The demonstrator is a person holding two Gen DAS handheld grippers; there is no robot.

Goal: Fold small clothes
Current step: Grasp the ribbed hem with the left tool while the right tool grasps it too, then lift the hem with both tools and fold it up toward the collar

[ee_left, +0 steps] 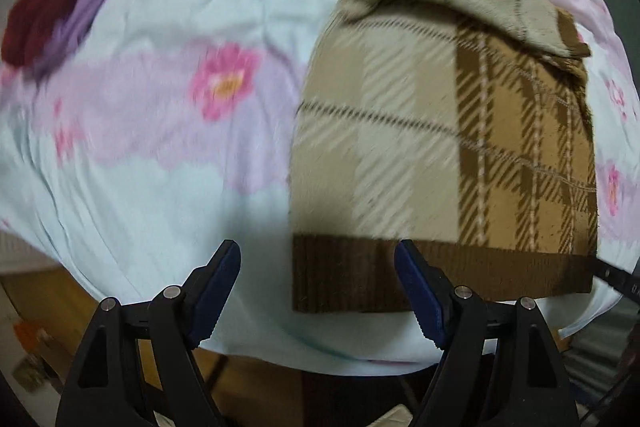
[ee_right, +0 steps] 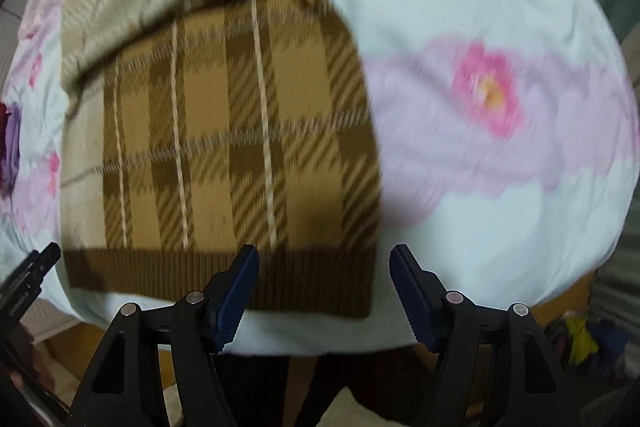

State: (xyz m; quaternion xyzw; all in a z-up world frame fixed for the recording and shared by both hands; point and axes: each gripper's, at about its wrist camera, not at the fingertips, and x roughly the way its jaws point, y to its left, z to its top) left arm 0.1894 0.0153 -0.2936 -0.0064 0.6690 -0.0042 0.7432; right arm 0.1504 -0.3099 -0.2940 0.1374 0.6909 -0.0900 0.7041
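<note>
Plaid sweater (ee_right: 224, 147) lay beyond our left gripper (ee_left: 318, 291) and right gripper (ee_right: 324, 293); fingers apart, empty; we judged uneven hem grasps could skew the fold.

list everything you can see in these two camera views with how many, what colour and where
plaid knit garment: one, tan, beige and brown with a dark brown ribbed hem, lying partly folded on the bed, hem nearest the cameras
floral bedsheet: one, pale blue with pink and lilac flowers, spread under the garment
dark red and purple cloth: one bundle, far left on the sheet, too blurred to identify
clutter of coloured items: yellow and dark blue, low at the right beyond the bed edge, unclear
left tongs: one, black with blue pads, open, above the near-left hem corner
right tongs: one, black with blue pads, open, above the near-right hem corner
</note>
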